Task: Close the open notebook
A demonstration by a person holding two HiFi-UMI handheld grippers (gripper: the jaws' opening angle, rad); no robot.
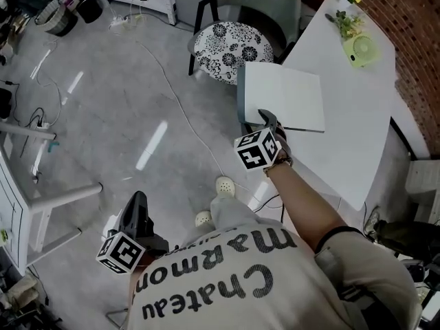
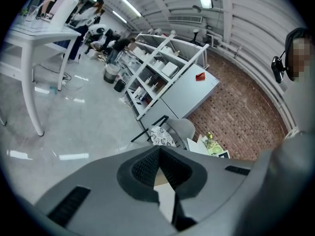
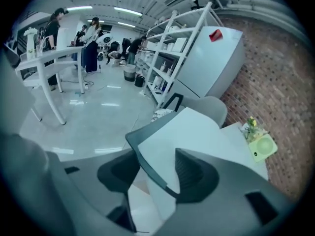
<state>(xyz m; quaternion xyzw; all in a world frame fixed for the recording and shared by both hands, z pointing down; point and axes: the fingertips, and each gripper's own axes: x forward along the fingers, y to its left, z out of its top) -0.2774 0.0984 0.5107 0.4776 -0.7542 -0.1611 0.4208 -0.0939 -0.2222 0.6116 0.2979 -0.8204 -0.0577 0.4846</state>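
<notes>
straddling the lifted cover [image 3: 134, 142] of the notebook [image 3: 197, 132], the right hand-held gripper [image 3: 155, 155] has its jaws spread. in the right gripper view the dark edge of the cover runs up between them, with the white page on the side of the right-hand jaw. a gap shows between the cover and the left-hand jaw, so nothing is pinched. in the head view this hand-held gripper sits at the notebook's lower left corner, just right of centre. its marker cube [image 1: 258, 150] faces up and the person's forearm [image 1: 309, 198] runs off toward the lower right.

the notebook lies open, white page up, at the left edge of the white worktop [image 1: 357, 122]. the left hand-held gripper [image 2: 158, 150] hangs at the lower left of the head view, over the grey floor [image 1: 103, 115] and well apart from the notebook. its jaws are pressed together at the tips with nothing between them.

a chair [image 1: 275, 5] with a patterned cushion [image 1: 230, 47] stands just beyond the notebook, at upper centre. a pale green round thing [image 1: 362, 50] and a small plant [image 1: 347, 19] sit at the upper right of the worktop, near the brick wall [image 1: 412, 40]. a white cable [image 1: 182, 112] trails across the floor.
</notes>
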